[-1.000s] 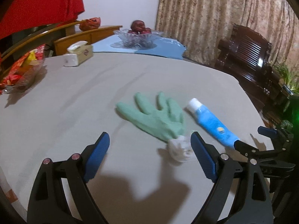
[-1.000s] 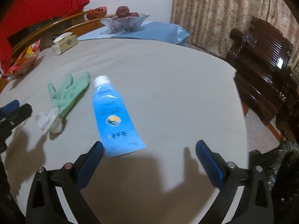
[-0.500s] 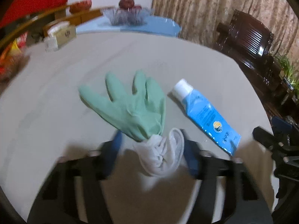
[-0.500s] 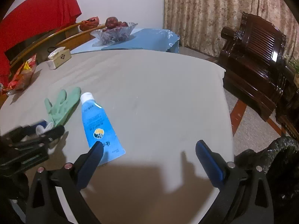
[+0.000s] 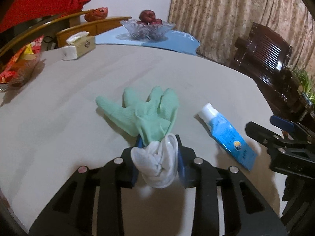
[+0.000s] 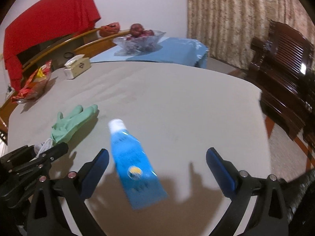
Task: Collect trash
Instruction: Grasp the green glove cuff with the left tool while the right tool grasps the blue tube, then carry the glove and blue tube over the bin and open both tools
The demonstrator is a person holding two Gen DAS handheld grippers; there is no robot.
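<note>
Left wrist view: the left tongs (image 5: 158,147) are seen closed on the white cuff of a green glove (image 5: 149,110). Their jaws have just been closing, and the bunched cuff is now pinched between the blue pads. The glove's fingers are spread flat on the grey worktop (image 5: 59,118), pointing away from the camera. A blue tube (image 5: 226,133) with a white cap is seen lying just beside the glove, on its right, apart from it. At the right edge the right tongs (image 5: 279,127) are partly shown.

Right wrist view: the right tongs (image 6: 157,165) are held wide apart above the worktop, and nothing is clamped. The blue tube (image 6: 133,163) is seen between the two blue pads, nearer the left-hand one in the picture, its cap pointing away; whether that pad touches it cannot be told. The green glove (image 6: 72,123) lies to its left, with the left tongs (image 6: 49,149) at its cuff end.

At the far side of the worktop a tissue box (image 6: 77,68), a red snack bag (image 6: 33,86) and a glass bowl of fruit (image 6: 139,39) on a blue cloth (image 6: 177,53) are shown.
</note>
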